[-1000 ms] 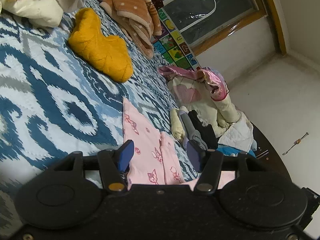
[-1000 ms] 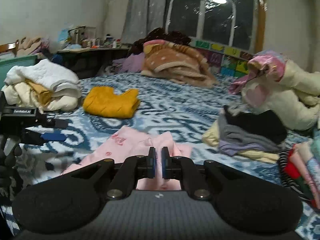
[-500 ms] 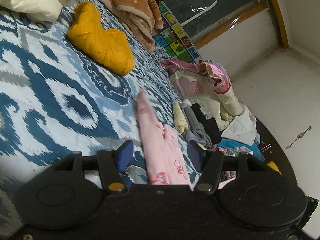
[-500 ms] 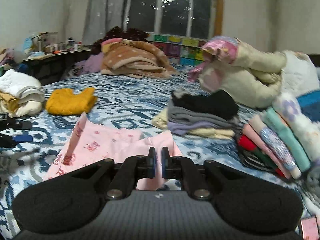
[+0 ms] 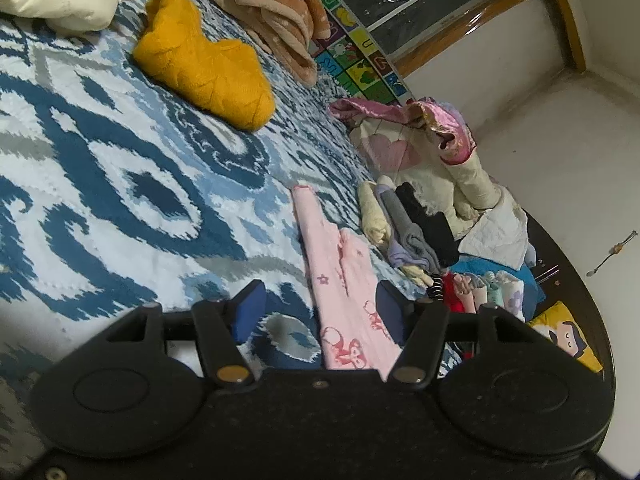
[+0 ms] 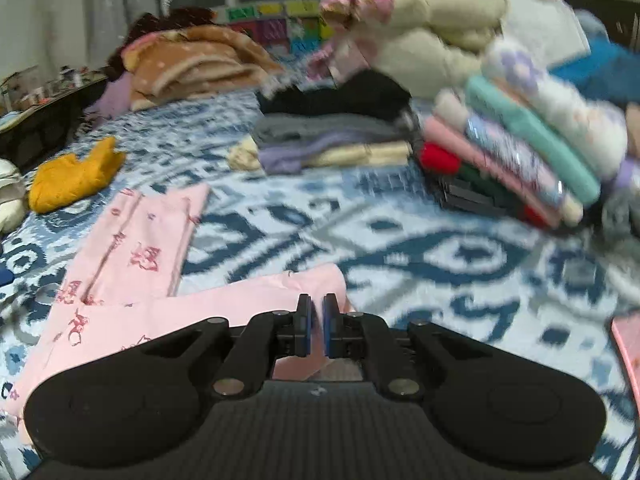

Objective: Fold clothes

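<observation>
A pink printed garment [image 6: 132,256] lies on the blue and white patterned bedspread [image 6: 440,264]. My right gripper [image 6: 316,322] is shut on the garment's near edge, low over the bed. In the left wrist view the same pink garment [image 5: 344,280] runs as a long strip between the fingers of my left gripper [image 5: 320,308], which is open and empty just above it.
A yellow sweater [image 5: 204,64] lies further up the bed. Two stacks of folded clothes [image 6: 332,136] [image 6: 516,148] stand at the right. A cream and pink heap [image 5: 424,152] and a brown spotted blanket [image 6: 192,64] lie behind.
My right gripper has swung right and down with the pink edge, drawing the garment out flat. In the left view the garment has narrowed into a long strip.
</observation>
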`<state>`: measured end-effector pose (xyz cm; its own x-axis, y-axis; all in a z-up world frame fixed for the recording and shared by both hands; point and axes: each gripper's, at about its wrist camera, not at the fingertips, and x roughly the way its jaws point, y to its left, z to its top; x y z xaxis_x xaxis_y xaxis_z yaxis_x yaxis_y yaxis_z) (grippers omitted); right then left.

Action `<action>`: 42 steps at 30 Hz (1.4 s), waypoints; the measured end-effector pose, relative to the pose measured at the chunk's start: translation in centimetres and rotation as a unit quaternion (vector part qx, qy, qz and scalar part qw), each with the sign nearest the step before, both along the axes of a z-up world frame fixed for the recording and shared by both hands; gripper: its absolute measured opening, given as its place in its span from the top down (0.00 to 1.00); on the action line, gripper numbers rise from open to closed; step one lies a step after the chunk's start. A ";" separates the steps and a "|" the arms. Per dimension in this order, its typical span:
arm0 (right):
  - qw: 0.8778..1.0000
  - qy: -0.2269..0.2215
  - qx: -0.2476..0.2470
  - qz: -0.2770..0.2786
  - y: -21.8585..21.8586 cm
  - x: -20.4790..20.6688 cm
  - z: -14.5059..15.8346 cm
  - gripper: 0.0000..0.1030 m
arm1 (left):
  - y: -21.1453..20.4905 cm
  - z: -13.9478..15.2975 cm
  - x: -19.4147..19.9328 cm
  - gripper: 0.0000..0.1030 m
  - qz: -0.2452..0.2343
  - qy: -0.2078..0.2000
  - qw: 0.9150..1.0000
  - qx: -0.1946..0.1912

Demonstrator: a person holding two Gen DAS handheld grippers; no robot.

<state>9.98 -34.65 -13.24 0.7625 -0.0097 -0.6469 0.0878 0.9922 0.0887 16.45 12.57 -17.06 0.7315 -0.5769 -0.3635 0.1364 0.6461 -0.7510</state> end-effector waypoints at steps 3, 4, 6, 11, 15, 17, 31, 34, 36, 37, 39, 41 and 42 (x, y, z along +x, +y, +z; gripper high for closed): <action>1.000 0.019 0.003 -0.018 -0.2 0.2 -1.3 0.83 | -0.3 0.1 0.0 0.42 -0.003 0.001 1.000 0.009; 0.999 0.022 0.002 -0.027 -0.3 0.2 -1.6 0.77 | -0.6 0.2 -0.1 0.42 -0.006 0.000 1.000 0.017; 0.999 0.020 0.006 -0.045 -0.7 -0.1 -1.6 0.54 | -1.4 0.5 -0.6 0.42 -0.014 -0.001 0.999 0.043; 0.994 0.018 0.084 -0.069 -2.1 -1.8 -1.6 0.54 | -5.6 1.2 -2.8 0.42 -0.056 0.017 0.990 0.127; 0.975 0.032 0.201 -0.090 -3.4 -3.6 -3.3 0.47 | -7.7 0.1 -5.9 0.42 -0.085 0.066 0.988 0.111; 0.962 0.040 0.252 -0.094 -3.5 -4.2 -4.6 0.46 | -8.1 -0.7 -7.4 0.42 -0.093 0.093 0.987 0.093; 0.914 -0.022 0.379 -0.142 -5.4 -4.5 -7.1 0.48 | -9.5 -0.3 -11.3 0.70 -0.061 0.120 0.980 0.145; 0.900 -0.037 0.405 -0.154 -6.4 -4.4 -8.0 0.51 | -9.6 1.2 -11.7 0.54 -0.053 0.090 0.984 0.145; 0.896 -0.046 0.412 -0.158 -6.7 -4.1 -8.5 0.55 | -9.7 1.9 -11.6 0.52 -0.056 0.074 0.986 0.139; 0.896 -0.048 0.413 -0.158 -6.8 -3.8 -8.6 0.57 | -10.0 2.1 -11.4 0.52 -0.059 0.066 0.986 0.141; 0.898 -0.047 0.409 -0.155 -6.8 -3.1 -8.8 0.80 | -10.6 2.4 -11.0 0.52 -0.069 0.051 0.984 0.153; 0.902 -0.043 0.404 -0.146 -6.7 -2.6 -8.6 0.92 | -11.6 2.4 -10.5 0.52 -0.088 0.037 0.981 0.171; 0.905 -0.046 0.397 -0.144 -6.6 -2.5 -8.2 0.92 | -12.2 2.3 -10.2 0.52 -0.098 0.029 0.979 0.178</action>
<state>7.49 -41.27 -21.45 0.8532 0.2244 -0.4709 0.2883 0.5495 0.7842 6.21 0.42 -14.79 0.5922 -0.5327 -0.6047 0.2475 0.8343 -0.4926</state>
